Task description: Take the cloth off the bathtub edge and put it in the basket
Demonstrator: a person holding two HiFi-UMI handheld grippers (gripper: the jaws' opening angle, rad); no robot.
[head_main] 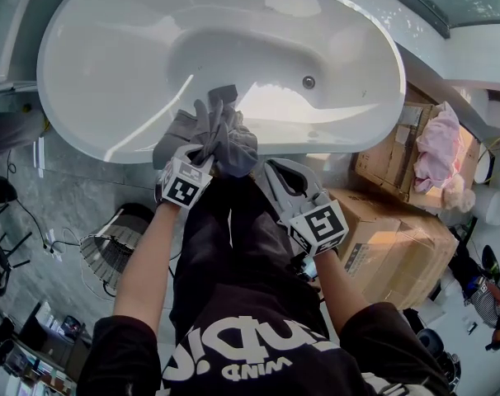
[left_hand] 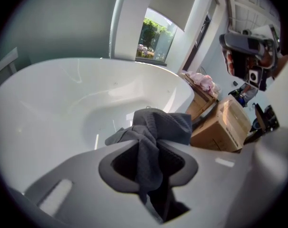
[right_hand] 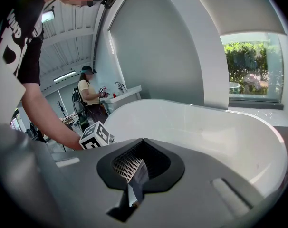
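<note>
A grey cloth (head_main: 223,137) is bunched over the near rim of the white bathtub (head_main: 93,126). My left gripper (head_main: 205,152) is shut on it. In the left gripper view the cloth (left_hand: 156,127) is pinched between the jaws of that gripper (left_hand: 151,146) and its folds hang down through them, with the bathtub (left_hand: 63,108) behind. My right gripper (head_main: 271,172) hovers just right of the cloth and below the rim. Its jaws (right_hand: 140,141) meet at the tips with nothing between them. A round ribbed basket (head_main: 114,244) stands on the floor to the lower left.
Cardboard boxes (head_main: 394,246) stand on the floor right of my legs, one with a pink bundle (head_main: 438,151) on top. Cables and small items lie on the floor at the left. Another person (right_hand: 89,96) stands at a counter beyond the tub's far end.
</note>
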